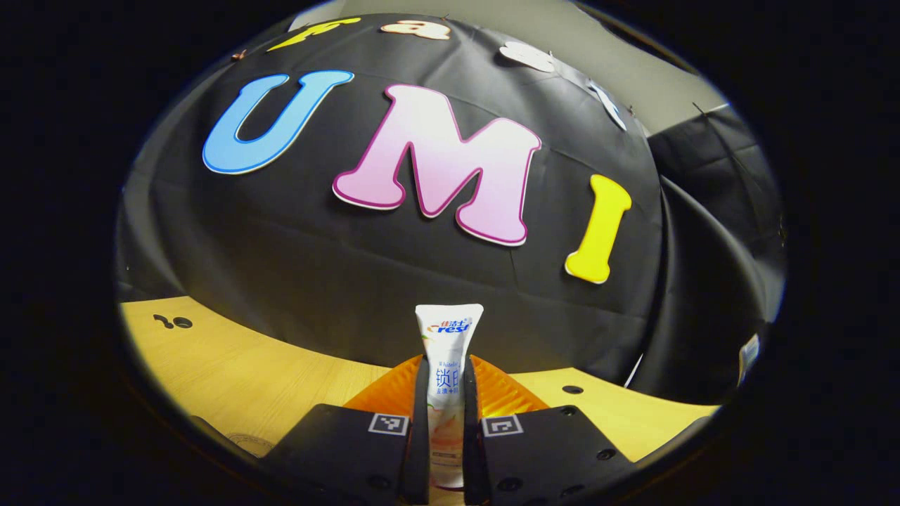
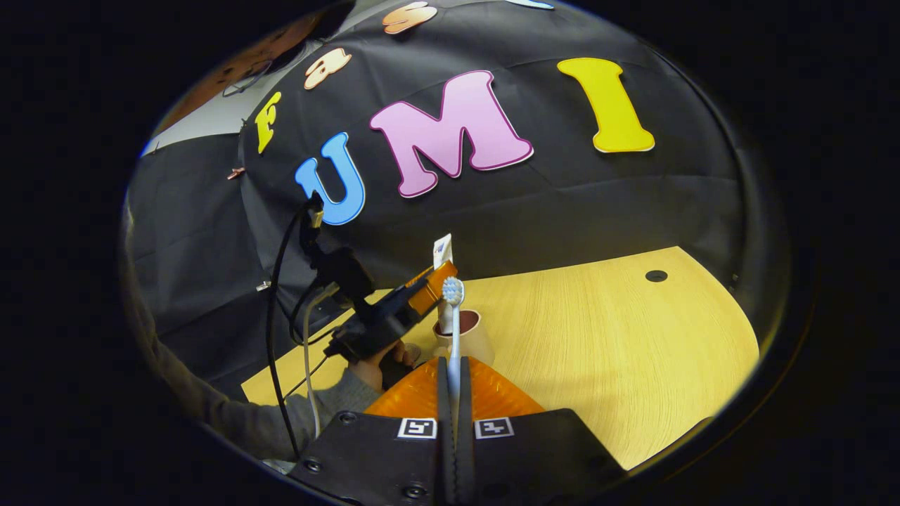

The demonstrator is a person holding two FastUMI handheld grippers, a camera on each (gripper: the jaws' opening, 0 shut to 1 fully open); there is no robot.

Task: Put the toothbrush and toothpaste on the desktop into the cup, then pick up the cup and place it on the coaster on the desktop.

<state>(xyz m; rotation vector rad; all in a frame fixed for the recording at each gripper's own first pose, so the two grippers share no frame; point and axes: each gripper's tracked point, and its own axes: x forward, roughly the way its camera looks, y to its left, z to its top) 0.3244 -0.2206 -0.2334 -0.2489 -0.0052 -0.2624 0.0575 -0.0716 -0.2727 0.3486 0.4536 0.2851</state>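
Note:
In the left gripper view my left gripper (image 1: 446,400) is shut on a white toothpaste tube (image 1: 448,337), which stands upright between the fingers. The right gripper view shows that same left gripper (image 2: 430,288) holding the tube (image 2: 442,254) over a beige cup (image 2: 472,344) with a dark red inside. The tube's lower end reaches the cup's mouth. My right gripper (image 2: 455,386) is shut on the handle of a white toothbrush (image 2: 453,316), bristle head up, just in front of the cup.
The wooden desktop (image 2: 598,337) spreads to the right of the cup, with a dark cable hole (image 2: 656,275) near its far edge. A hand and grey sleeve (image 2: 351,386) with cables hold the left gripper. A faint round disc (image 1: 247,443) lies at the desktop's near left.

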